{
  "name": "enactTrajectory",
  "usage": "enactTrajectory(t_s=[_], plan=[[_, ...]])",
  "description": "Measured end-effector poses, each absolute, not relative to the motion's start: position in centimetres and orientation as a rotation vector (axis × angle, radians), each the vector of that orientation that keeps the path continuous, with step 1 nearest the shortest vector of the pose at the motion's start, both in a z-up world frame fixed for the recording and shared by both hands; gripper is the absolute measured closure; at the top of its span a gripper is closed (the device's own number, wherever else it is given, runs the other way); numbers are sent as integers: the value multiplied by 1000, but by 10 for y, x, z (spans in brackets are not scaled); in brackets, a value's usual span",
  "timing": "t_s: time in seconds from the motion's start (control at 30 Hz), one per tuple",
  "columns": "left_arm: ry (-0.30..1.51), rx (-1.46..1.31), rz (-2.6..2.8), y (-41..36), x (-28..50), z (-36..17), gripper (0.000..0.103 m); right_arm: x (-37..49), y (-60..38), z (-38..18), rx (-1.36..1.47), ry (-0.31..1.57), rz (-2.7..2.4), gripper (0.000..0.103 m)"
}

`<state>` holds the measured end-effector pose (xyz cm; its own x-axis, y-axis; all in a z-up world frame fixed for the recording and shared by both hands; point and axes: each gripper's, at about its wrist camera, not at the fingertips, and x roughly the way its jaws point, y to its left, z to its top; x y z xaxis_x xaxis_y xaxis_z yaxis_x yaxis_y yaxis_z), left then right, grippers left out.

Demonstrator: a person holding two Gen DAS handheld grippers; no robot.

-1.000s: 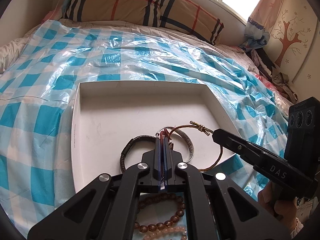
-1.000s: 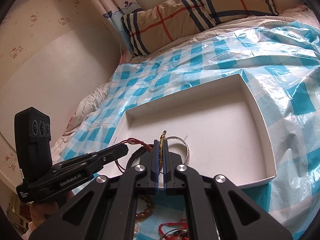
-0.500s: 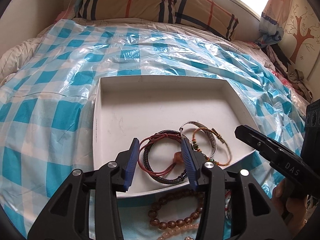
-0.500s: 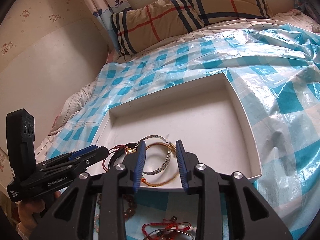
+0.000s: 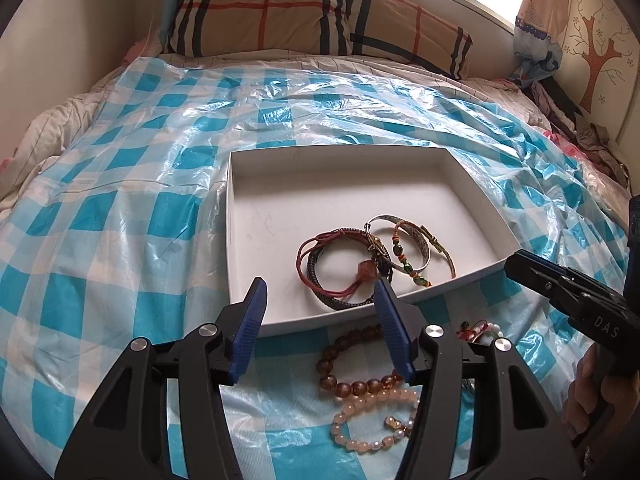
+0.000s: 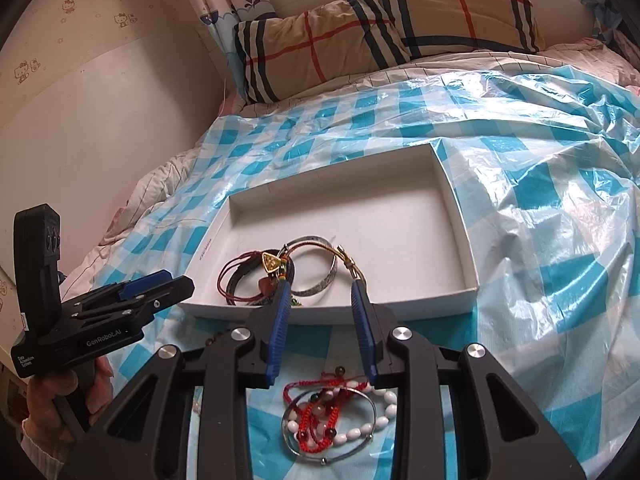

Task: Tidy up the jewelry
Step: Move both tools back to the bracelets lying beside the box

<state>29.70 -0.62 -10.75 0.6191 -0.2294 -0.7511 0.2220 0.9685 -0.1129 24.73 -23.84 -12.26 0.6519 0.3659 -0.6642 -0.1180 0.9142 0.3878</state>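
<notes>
A white shallow tray (image 5: 280, 184) (image 6: 460, 220) lies on the bed. In its near part lie a red cord bracelet with an orange bead (image 5: 360, 270), a dark braided bracelet (image 5: 320, 292), a silver bangle (image 5: 420, 240) (image 6: 320, 286) and a beaded cord bracelet (image 5: 404, 258). My left gripper (image 5: 318, 304) is open and empty at the tray's near edge. My right gripper (image 6: 318, 300) is open and empty there too. On the sheet near me lie brown and pink bead bracelets (image 5: 352, 388), and a red cord, white beads and a thin bangle (image 6: 332, 420).
The bed has a blue-and-white checked plastic sheet (image 5: 120, 240) (image 6: 560, 200). A plaid pillow (image 5: 300, 12) (image 6: 380, 28) lies at the head. Walls stand on the left, and curtains and clothes at the far right (image 5: 568, 112).
Both grippers opened and let their bracelets drop into the tray, then drew back toward me. More loose jewelry on the sheet has come into view.
</notes>
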Motion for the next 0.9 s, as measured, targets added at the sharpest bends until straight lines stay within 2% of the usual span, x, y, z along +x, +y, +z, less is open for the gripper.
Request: enactTrajectory(t_s=[0.33, 0.9], plan=[[946, -8, -288, -6, 280, -135, 50, 222, -234, -141, 263, 921, 264, 72], [1019, 8, -321, -19, 297, -159, 50, 233, -236, -170, 231, 1022, 258, 76]])
